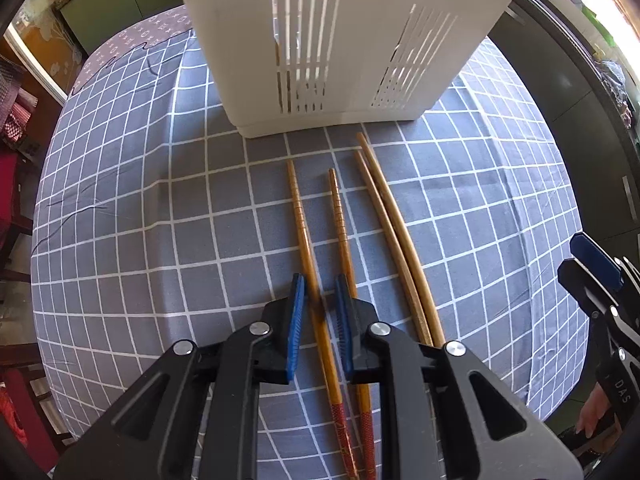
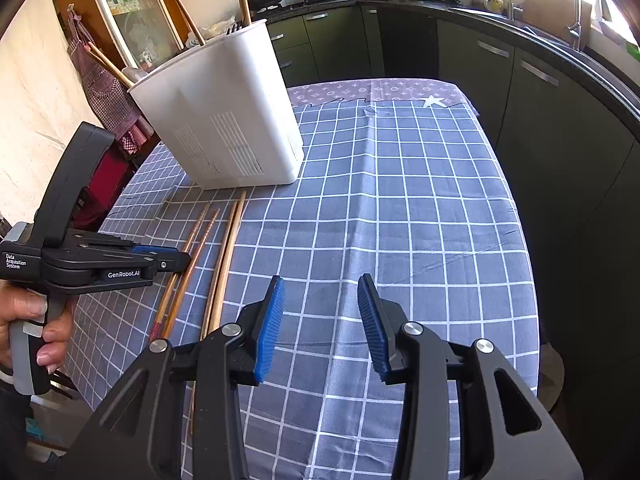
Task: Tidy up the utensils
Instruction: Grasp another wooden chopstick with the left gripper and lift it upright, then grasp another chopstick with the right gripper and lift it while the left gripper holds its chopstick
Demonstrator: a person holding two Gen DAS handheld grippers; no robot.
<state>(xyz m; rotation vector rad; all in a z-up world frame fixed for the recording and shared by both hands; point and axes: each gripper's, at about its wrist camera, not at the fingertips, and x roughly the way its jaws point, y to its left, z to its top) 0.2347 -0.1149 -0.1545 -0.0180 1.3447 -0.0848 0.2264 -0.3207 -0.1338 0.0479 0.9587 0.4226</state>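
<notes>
A: Starting nearest: left tongs (image 1: 320,312) straddle the leftmost chopstick (image 1: 306,240), pads parted, stick between them. Blurred there, so contact unclear. Not clamped, I'd say.

B: Open then. Right tongs (image 2: 321,320)?

A: Spread wide, holding nothing, hovering over bare checked cloth nearer the worktop's (image 2: 420,220) right edge, well apart from the sticks.

B: Sticks on the worktop?

A: Four. Two ringed ones with red handle ends at the near edge: the leftmost, plus its mate (image 1: 342,224) just beside it on the right. Then two plain pale chopsticks (image 1: 390,232) lying side by side, right of those. All run lengthwise, tips pointing toward the far side.

B: And beyond them?

A: White slotted holder (image 1: 328,60) standing just past the tips, toward the worktop's far left side. From the right wrist view it already has a few sticks poking out the top.

B: Step?

A: Pick-up of the first ringed stick, grasp about to be made. My read only.

B: Next move needs?

A: Squeeze shut on that one stick without catching its mate, which sits near the right pad. Then lift, tip it upright, drop it through the holder's open top. Thin round stick; could roll or pivot if pinched off-centre.
</notes>
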